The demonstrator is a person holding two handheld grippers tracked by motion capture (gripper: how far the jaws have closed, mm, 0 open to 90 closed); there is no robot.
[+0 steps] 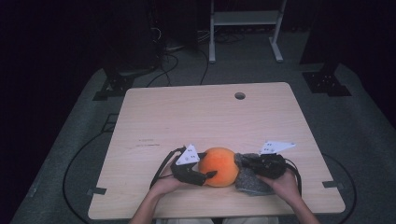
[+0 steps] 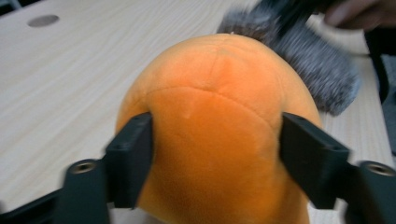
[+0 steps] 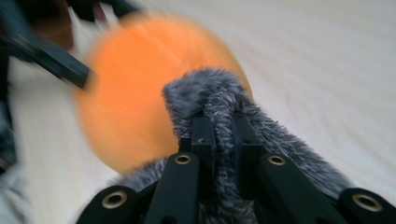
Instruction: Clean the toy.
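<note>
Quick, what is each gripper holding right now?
Left gripper: fingers pressed on the orange plush.
Right gripper: shut on the grey fur.

No readable text, label or number anywhere; faint dark marks on table (image 1: pixel 144 144), left-centre, too small to read.

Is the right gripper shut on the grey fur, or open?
Shut. In the right gripper view the right gripper has its jaws nearly together, pinching a fold of the grey fur beside the orange plush.
</note>
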